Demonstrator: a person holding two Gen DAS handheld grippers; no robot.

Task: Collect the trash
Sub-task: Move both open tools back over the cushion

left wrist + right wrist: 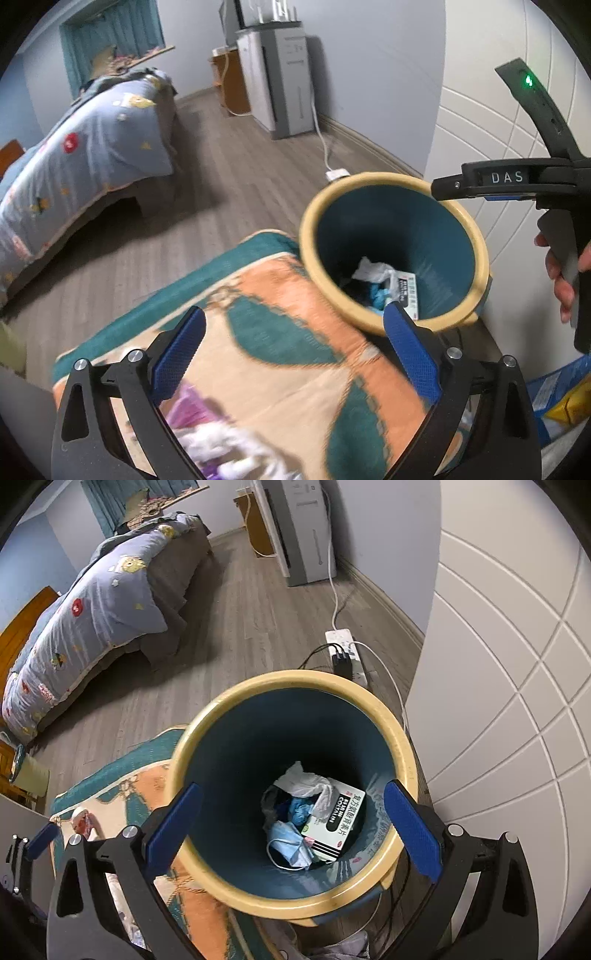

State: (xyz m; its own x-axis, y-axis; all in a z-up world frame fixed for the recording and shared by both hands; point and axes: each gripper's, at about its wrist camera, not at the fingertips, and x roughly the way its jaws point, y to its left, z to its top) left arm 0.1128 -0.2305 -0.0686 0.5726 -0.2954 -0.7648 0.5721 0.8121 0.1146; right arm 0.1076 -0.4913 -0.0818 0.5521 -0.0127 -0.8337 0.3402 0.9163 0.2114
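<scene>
Both claws stand spread wide with nothing between their blue pads. The right claw [291, 827] hangs over the yellow-rimmed waste bin [402, 738], where a medicine box [334, 825], a blue face mask [286, 843] and crumpled tissue [304, 782] lie. The left claw [295, 354] is above the patterned rug [280, 295] beside the bin, purple-and-white litter [218, 443] blurred below

A home bedroom: quilted bed [92, 602], curtained window [114, 37], wood floor [229, 627], patterned rug [280, 332].
</scene>
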